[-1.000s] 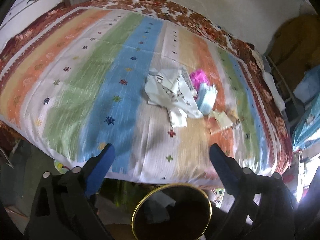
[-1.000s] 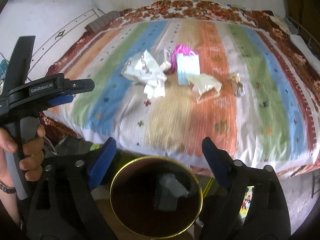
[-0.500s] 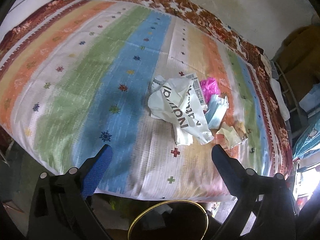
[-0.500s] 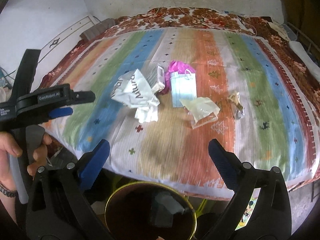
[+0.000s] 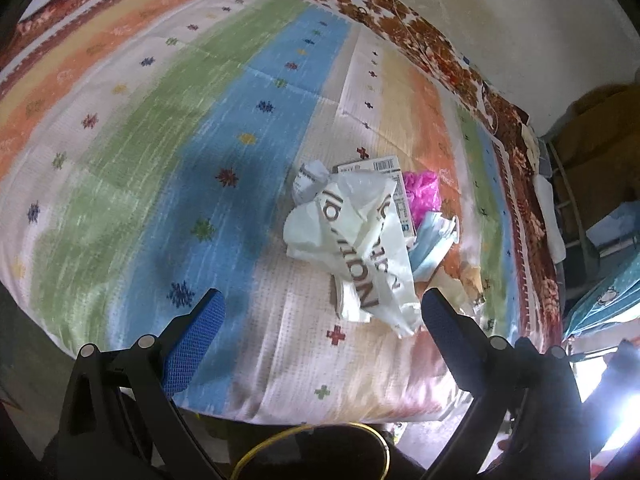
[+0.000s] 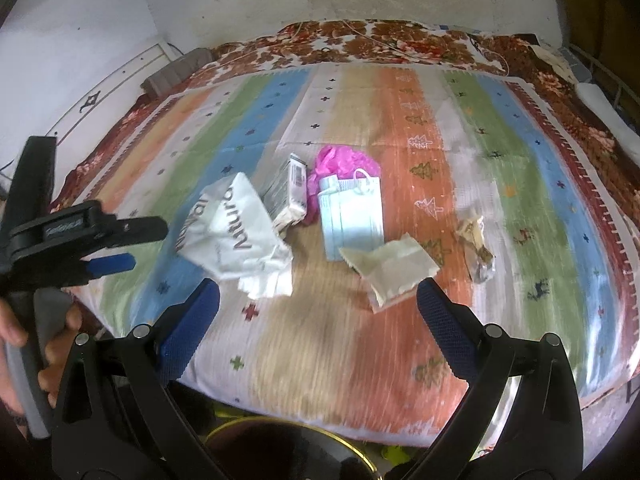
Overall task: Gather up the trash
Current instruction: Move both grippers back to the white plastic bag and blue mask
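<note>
A crumpled white plastic bag with brown lettering [image 6: 236, 232] is seen on the striped bedspread [image 6: 400, 96], at ten o'clock from the right gripper [image 6: 318, 300]. A pale blue face mask [image 6: 352, 216] and a torn cream paper wrapper [image 6: 390, 270] lie towards twelve and one o'clock. Both the right gripper and the left gripper [image 5: 320, 312] are spread wide, with nothing held. The bag is judged light, soft and slippery; a raised crease is best pinched.
</note>
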### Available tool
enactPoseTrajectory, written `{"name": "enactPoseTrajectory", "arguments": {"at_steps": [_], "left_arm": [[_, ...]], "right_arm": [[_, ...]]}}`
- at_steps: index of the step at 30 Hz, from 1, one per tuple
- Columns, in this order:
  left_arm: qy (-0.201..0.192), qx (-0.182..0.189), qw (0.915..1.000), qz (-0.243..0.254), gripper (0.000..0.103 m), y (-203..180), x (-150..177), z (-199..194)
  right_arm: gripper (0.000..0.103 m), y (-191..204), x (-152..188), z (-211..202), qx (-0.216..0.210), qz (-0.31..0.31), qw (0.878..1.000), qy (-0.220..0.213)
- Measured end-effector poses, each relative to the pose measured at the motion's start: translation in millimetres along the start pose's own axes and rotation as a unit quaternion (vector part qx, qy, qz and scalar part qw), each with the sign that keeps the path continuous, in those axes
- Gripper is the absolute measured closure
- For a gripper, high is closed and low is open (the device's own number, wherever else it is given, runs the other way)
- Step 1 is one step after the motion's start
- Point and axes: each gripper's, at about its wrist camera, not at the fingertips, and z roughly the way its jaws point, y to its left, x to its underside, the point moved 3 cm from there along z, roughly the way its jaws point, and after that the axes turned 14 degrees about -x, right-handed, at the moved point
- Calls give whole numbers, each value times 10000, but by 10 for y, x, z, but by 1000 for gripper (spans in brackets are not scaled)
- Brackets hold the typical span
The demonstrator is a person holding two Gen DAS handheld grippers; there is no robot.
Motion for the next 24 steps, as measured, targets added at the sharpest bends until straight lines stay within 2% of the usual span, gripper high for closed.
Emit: {"name": "enactPoseTrajectory", "arguments": {"at_steps": [3,6,9,17,24], "left_arm": [[-34,-56,10000,14,10,-5,-59,54],[47,38,10000,-63,11,21,-110,135],[100,19,9999,-75,16,50,-141,222],[231,290,9990,-235,23,77,-215,364],[322,366,9988,-68,34,-54,-218,458]], "right_arm": [[9,-61,-67,127,79,0,10000,19],[10,-128,-144,276,142,17,9999,52],[11,-186,-221,449,185,9,9997,172],[22,-311,-387,830,285,37,9988,391],[42,-401,-446,1083,348,114,9979,542]]}}
